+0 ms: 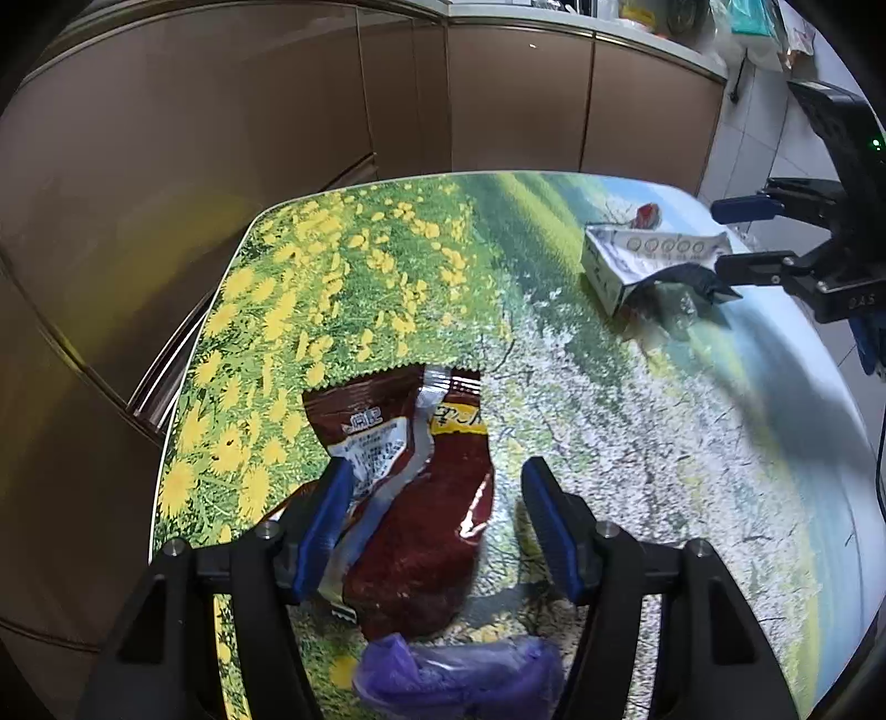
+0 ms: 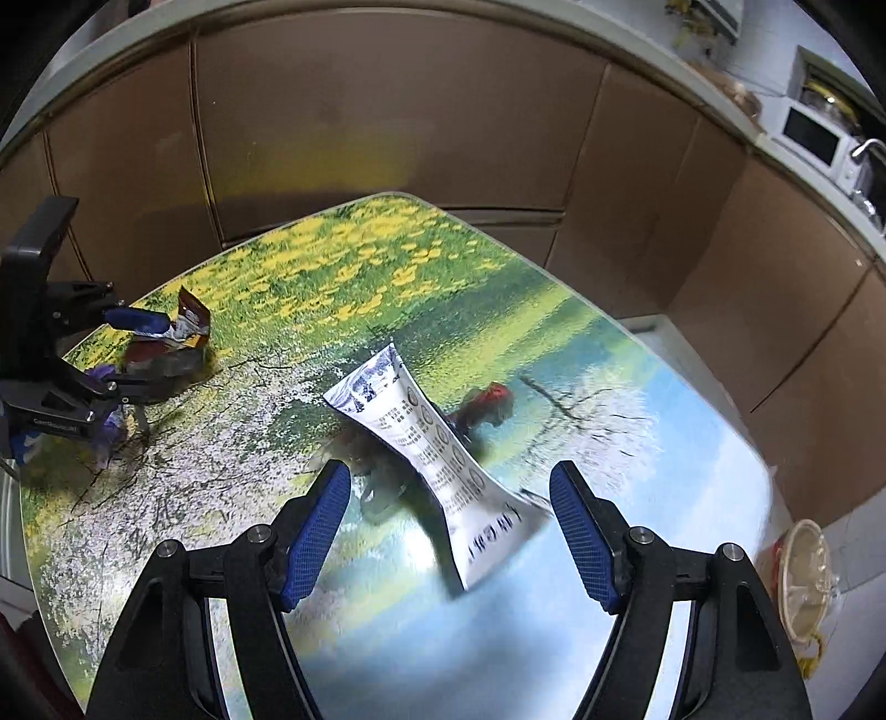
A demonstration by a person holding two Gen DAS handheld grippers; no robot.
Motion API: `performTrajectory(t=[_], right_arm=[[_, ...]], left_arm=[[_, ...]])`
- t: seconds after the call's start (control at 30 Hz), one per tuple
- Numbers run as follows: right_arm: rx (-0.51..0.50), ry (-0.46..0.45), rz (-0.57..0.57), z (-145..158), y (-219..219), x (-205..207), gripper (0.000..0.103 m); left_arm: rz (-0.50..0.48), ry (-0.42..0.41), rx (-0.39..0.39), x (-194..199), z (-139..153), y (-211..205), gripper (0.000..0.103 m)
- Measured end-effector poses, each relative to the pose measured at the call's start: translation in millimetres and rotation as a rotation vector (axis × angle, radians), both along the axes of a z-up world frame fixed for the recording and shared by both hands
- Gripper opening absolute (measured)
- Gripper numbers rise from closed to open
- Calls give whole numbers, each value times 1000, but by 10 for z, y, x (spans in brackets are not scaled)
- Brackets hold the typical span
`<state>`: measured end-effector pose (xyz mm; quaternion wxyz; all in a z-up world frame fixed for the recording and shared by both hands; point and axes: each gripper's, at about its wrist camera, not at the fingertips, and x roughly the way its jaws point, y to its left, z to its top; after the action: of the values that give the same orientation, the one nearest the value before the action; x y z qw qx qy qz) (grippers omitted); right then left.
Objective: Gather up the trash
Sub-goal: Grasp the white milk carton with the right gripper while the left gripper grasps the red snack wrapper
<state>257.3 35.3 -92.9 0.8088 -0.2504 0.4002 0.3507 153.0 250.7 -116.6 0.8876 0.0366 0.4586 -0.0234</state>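
Observation:
A dark red snack wrapper lies on the flower-print table between the fingers of my open left gripper. A purple plastic bag lies just below it. My open right gripper straddles the near end of a crushed white carton, which also shows in the left wrist view. A small red wrapper lies behind the carton. The right gripper shows at the right of the left wrist view, and the left gripper at the left of the right wrist view.
Brown cabinet fronts stand behind the table. A counter above them carries clutter. A microwave sits at far right. A plastic-lidded container stands on the floor at the table's right.

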Motion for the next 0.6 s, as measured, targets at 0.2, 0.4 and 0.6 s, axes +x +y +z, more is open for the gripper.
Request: performTrajectory(t=[0.2, 0.4, 0.6], right_arm=[[-83, 12, 36, -225, 114, 102, 64], [-128, 50, 51, -332, 68, 191, 37], [-88, 63, 37, -290, -54, 155, 27]], left_arm=[[-9, 19, 18, 59, -98, 23, 59], [-17, 17, 28, 103, -97, 22, 43], [3, -15, 8, 102, -26, 52, 22]])
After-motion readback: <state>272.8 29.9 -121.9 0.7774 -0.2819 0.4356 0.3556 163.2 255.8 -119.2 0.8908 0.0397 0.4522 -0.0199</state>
